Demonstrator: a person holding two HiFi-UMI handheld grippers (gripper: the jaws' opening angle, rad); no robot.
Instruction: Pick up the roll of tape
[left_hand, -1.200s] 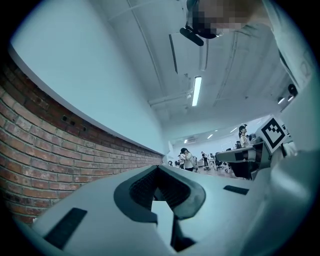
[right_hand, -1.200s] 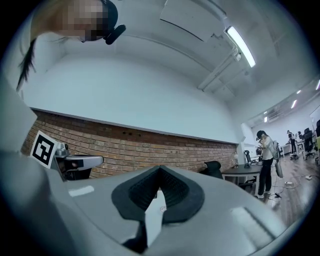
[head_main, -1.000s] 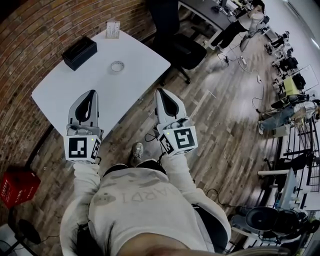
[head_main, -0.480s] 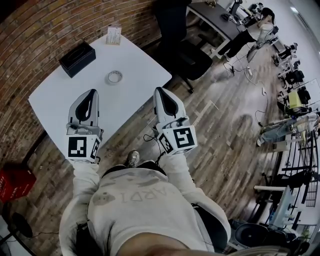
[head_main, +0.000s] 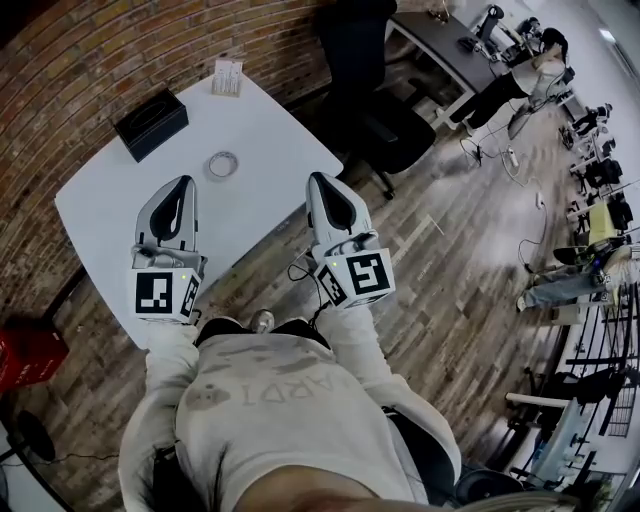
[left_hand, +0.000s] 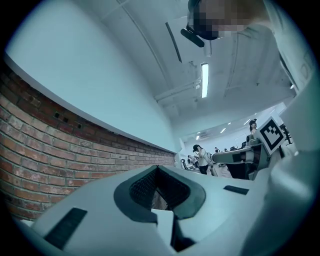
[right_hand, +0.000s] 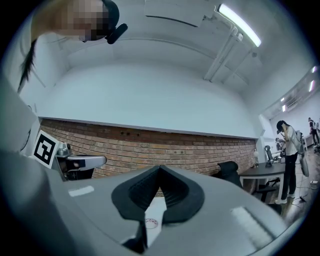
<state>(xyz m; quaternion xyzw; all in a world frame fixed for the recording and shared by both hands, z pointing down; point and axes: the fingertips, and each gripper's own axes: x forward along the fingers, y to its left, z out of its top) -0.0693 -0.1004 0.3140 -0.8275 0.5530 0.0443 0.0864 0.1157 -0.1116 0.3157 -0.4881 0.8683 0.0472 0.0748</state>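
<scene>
Both pairs of jaws are seen shut and empty, left gripper (head_main: 180, 186) and right gripper (head_main: 322, 184) held short of the roll of tape (head_main: 222, 164), laid flat on the white table (head_main: 275, 135) ahead, nearer the left.

- Even, fairly bright indoor light; ceiling strip lights (right_hand: 239, 19) glow overhead in both gripper views.
- Strong fisheye bending, with black vignette at the gripper-view corners.
- The distant office looks soft, perhaps motion-blurred.
- The white table (head_main: 260, 180) is mildly glary, with faint shadows.
</scene>
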